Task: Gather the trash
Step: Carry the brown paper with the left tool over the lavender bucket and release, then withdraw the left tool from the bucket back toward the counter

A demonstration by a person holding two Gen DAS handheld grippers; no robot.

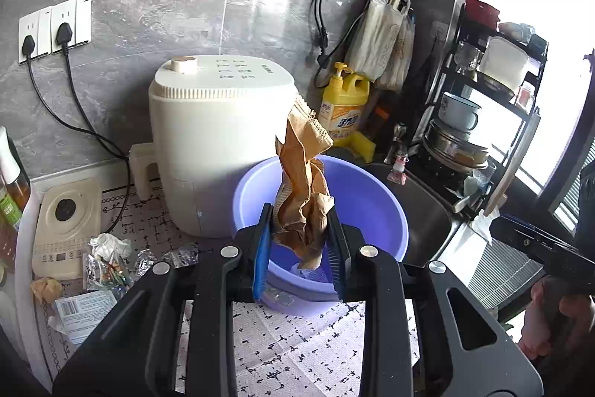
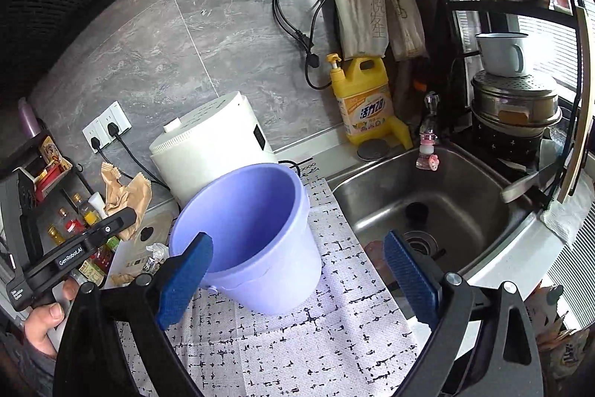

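My left gripper [image 1: 299, 252] is shut on a crumpled brown paper bag [image 1: 303, 181] and holds it upright just above the near rim of the purple plastic bucket [image 1: 372, 196]. The bag also shows in the right wrist view [image 2: 126, 199], left of the bucket [image 2: 260, 240]. My right gripper [image 2: 297, 281] is open and empty, its blue pads wide apart above the patterned mat in front of the bucket. More trash lies on the counter at the left: a crumpled white tissue [image 1: 109, 244], clear wrappers [image 1: 148, 259], a brown paper ball [image 1: 44, 289] and a printed label [image 1: 83, 309].
A white cooker [image 1: 219, 140] stands behind the bucket. A steel sink [image 2: 427, 203] lies to the right, with a yellow detergent bottle [image 2: 362, 99] and a black dish rack [image 2: 520, 99] behind it. Sauce bottles [image 2: 81, 229] stand at the far left.
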